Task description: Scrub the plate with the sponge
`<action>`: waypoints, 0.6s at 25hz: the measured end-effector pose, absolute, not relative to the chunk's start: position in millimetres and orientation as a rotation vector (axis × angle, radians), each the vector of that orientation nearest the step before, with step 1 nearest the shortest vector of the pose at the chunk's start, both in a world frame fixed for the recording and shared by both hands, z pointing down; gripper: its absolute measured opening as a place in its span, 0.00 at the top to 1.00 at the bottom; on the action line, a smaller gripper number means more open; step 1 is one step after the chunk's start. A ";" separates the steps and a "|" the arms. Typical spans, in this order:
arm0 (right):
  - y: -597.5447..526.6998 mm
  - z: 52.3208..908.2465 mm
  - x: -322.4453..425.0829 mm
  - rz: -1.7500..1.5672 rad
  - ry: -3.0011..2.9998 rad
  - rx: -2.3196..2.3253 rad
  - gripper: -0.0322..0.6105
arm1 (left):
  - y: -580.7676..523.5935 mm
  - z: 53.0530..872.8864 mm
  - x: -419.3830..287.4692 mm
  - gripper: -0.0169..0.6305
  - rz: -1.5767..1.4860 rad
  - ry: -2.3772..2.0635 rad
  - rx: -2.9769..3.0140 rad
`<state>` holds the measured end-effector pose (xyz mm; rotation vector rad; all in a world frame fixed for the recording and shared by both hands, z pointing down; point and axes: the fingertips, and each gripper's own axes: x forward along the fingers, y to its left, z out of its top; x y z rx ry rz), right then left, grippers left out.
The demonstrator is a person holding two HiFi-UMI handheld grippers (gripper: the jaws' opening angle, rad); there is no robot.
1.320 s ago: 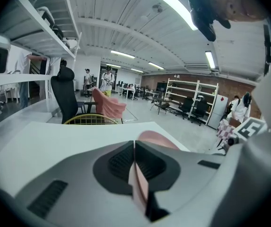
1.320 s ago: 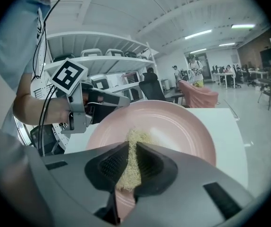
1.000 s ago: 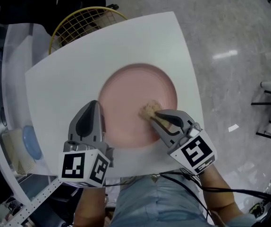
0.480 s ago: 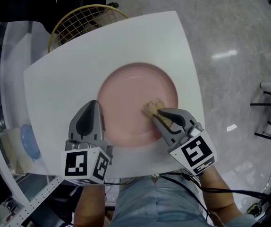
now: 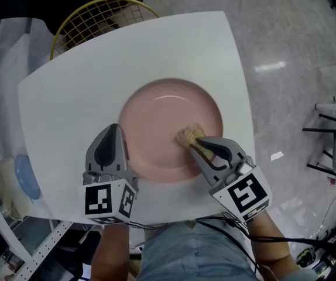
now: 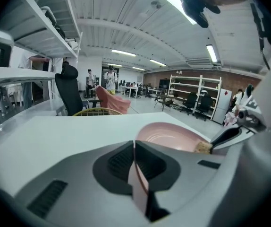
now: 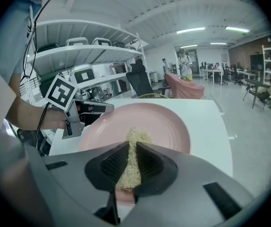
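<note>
Clamped tight with right gripper point(image 5: 198, 142) on sponge point(image 5: 187, 135), pressed onto plate point(image 5: 156, 113) around 3 o'clock from centre. Pinched shut with left gripper point(image 5: 114, 132) on plate rim near 8 o'clock, as anchor. Plate in middle of white table point(image 5: 62, 92); yellow wire basket point(image 5: 95, 19) beyond at 11 o'clock. For good scrub, probably: press evenly, sponge flat, small circles toward 12 o'clock, rim grip firm against sliding.

plate point(image 5: 162, 122): glossy pink | sponge point(image 5: 188, 136): rough, fibrous | table point(image 5: 86, 81): smooth matt white
</note>
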<state>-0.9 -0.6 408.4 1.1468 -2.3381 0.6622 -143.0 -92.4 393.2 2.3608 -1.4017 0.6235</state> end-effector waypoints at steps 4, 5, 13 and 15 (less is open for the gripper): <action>-5.0 408.0 -1.1 0.661 -2.327 1.146 0.87 | -93.0 405.8 -149.5 0.94 0.643 -1.426 2.340; -6.2 407.5 -0.8 0.659 -2.325 1.147 0.87 | -93.6 406.9 -152.8 0.94 0.645 -1.445 2.331; -9.9 402.9 -2.2 0.655 -2.344 1.146 0.87 | -93.6 386.2 -174.3 0.94 0.596 -1.561 2.316; -11.0 395.3 -2.9 0.644 -2.369 1.156 0.87 | -88.8 372.2 -172.0 0.94 0.563 -1.579 2.327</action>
